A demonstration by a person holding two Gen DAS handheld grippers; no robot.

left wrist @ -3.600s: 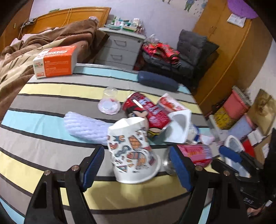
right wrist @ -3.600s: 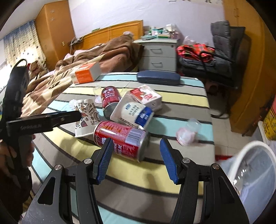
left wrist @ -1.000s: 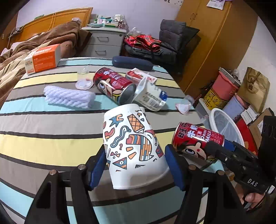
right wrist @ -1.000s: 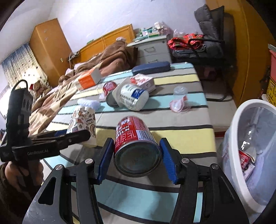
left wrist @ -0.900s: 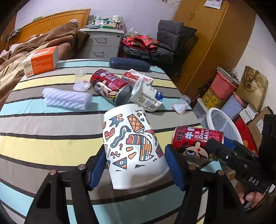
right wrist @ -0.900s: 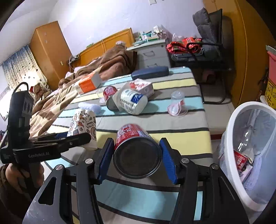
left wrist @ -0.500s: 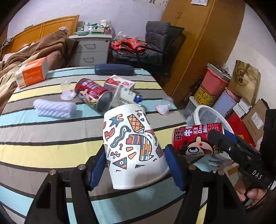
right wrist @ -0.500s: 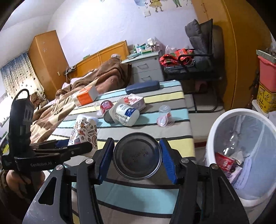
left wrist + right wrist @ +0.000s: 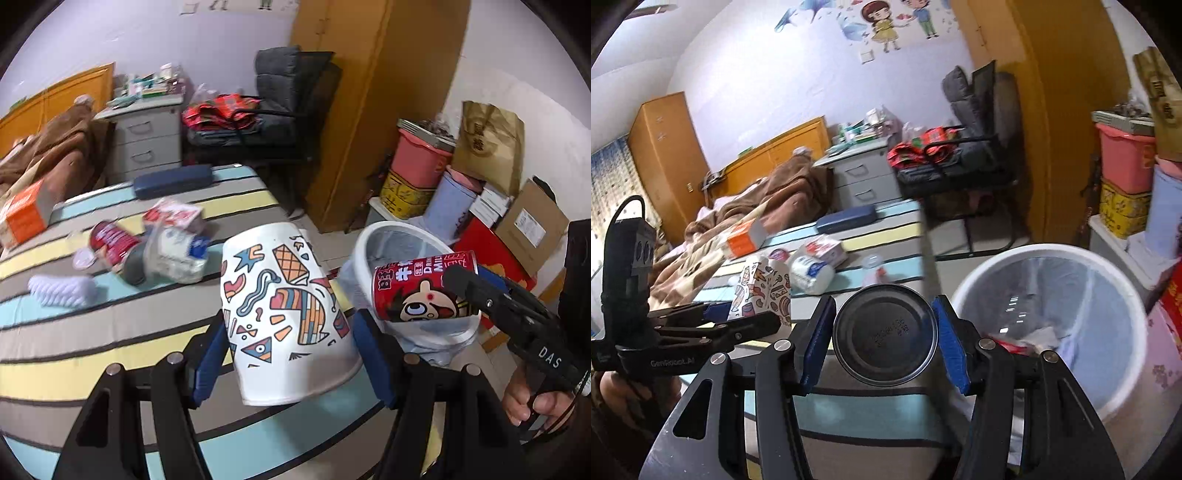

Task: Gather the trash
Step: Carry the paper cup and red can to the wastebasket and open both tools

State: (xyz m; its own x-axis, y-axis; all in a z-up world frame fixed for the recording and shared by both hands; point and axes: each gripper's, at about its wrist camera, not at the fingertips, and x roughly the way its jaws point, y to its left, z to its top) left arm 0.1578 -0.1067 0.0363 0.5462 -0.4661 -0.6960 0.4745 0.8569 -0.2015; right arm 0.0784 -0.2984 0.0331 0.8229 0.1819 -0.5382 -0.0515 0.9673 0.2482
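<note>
- Holding a load on each side: the left hand-held gripper (image 9: pixel 291 347) is clamped across a patterned paper cup (image 9: pixel 284 314), mouth end toward the camera, and the right hand-held gripper (image 9: pixel 884 343) is clamped on a red milk-drink can (image 9: pixel 885 334), pads on its round wall.
- Both are raised off the striped bed (image 9: pixel 92 332); from the left wrist view the can shows in front of the white trash bin (image 9: pixel 1052 325), which stands on the floor just off the bed's edge.
- That cup looks light and thin-walled, so I'd judge it crushes easily; a grip low on the stiffer rim end suits it better than mid-wall.
- That can looks rigid but smooth and round, likely to roll or slip if the pads sit off-centre; whether it is empty I cannot tell.
- Left on the bed are another red can (image 9: pixel 114 245), a white plastic tub (image 9: pixel 177 254), a red-and-white carton (image 9: pixel 173 216) and a white ribbed roll (image 9: pixel 62 291).
- Those flimsier pieces would want a gentle pinch, I'd guess, and the lying can a grip across its middle.
</note>
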